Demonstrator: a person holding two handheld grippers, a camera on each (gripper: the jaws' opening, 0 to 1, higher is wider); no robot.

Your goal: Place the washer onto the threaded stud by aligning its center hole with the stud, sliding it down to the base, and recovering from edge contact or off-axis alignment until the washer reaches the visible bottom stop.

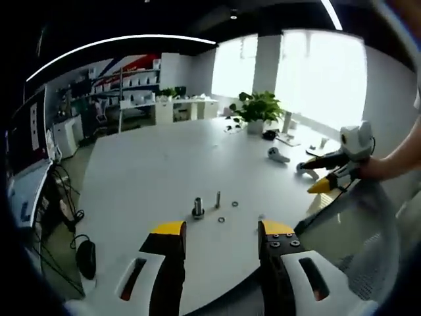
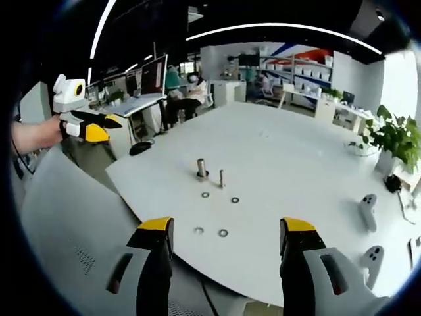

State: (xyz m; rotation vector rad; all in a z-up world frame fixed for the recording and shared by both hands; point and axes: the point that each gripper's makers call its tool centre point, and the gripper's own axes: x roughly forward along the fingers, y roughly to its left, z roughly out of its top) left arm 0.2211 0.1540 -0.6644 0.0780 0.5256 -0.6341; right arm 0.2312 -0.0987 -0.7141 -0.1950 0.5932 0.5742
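Two threaded studs stand upright on the white table [image 1: 151,171]: a thicker one [image 1: 198,209] [image 2: 201,168] with a base collar and a thinner one [image 1: 218,199] [image 2: 222,178]. Several small washers lie flat near them, one [image 1: 221,219] close to the studs and two [image 2: 198,230] [image 2: 223,232] near the table edge. My left gripper [image 1: 222,230] is open and holds nothing, short of the studs. My right gripper [image 2: 227,227] is open too, just behind the nearest washers. Each gripper also shows in the other's view, held off the table's side [image 1: 325,174] [image 2: 92,128].
A potted plant [image 1: 256,108] [image 2: 395,138] and white hand controllers [image 1: 278,156] [image 2: 368,210] sit on the table's far part. Grey mesh chair backs [image 1: 368,237] [image 2: 72,224] are close to the grippers. Cables [image 1: 75,220] lie on the floor; desks with monitors [image 2: 148,85] stand beyond.
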